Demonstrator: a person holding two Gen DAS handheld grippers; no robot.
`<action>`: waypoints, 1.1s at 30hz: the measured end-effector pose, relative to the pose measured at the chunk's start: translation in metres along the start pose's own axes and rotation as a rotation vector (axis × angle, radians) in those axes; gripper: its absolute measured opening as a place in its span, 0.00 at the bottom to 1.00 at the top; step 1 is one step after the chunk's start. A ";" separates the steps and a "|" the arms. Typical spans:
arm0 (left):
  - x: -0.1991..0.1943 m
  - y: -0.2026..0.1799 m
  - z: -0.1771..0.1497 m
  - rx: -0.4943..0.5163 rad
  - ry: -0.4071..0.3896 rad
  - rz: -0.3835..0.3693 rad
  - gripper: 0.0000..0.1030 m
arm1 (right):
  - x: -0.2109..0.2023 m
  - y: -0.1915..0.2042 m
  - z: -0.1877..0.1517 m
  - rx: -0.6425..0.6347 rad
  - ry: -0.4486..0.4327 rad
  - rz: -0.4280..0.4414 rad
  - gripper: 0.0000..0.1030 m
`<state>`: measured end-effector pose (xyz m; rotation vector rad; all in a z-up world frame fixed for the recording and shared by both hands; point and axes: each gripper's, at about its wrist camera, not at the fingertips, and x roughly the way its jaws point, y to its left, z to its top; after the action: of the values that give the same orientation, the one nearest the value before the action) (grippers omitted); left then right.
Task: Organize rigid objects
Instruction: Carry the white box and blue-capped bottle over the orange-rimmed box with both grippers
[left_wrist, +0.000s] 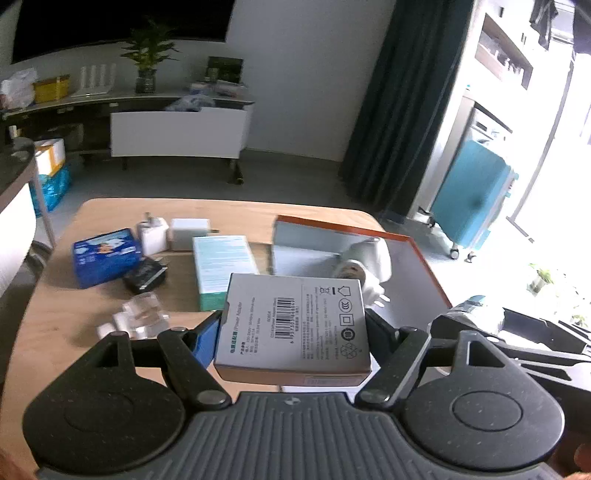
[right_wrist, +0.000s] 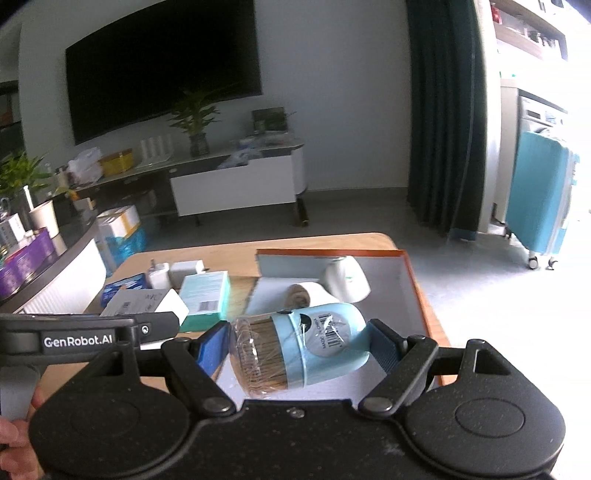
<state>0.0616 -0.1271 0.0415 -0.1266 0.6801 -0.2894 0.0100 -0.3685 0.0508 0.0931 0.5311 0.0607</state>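
I've got the adapter box (left_wrist: 293, 325) clamped in my left gripper (left_wrist: 295, 332) and the wrapped brush (right_wrist: 299, 345) in my right gripper (right_wrist: 297, 345), both above the surface (left_wrist: 55, 295) near the tray (right_wrist: 413, 295). The shiny wrap could slide in the jaws, and my hands are crowded enough to collide.

Two grippers are in play: the left gripper (left_wrist: 293, 325) carries one grey adapter box (left_wrist: 295, 325), the right gripper (right_wrist: 301, 341) one pale blue brush (right_wrist: 303, 347) in clear wrap. One orange-edged tray (left_wrist: 421, 254) sits on the one wooden table (left_wrist: 66, 295), with two white brushes (right_wrist: 347, 282) inside it, as far as I can tell. On the table I count one blue box (left_wrist: 105, 256), one teal box (left_wrist: 223, 266), two white chargers (left_wrist: 153, 234), one black charger (left_wrist: 146, 277) and one clear-wrapped bundle (left_wrist: 142, 314) whose contents I can't count.
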 end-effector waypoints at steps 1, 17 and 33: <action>0.001 -0.004 0.000 0.005 0.002 -0.004 0.76 | -0.001 -0.003 0.000 0.006 -0.002 -0.008 0.92; 0.028 -0.041 0.010 0.049 0.020 -0.052 0.76 | 0.002 -0.044 0.008 0.082 -0.027 -0.086 0.92; 0.040 -0.044 0.005 0.043 0.060 -0.028 0.76 | 0.020 -0.051 0.015 0.074 -0.003 -0.078 0.92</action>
<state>0.0850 -0.1814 0.0307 -0.0870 0.7315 -0.3351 0.0366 -0.4190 0.0484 0.1447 0.5339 -0.0354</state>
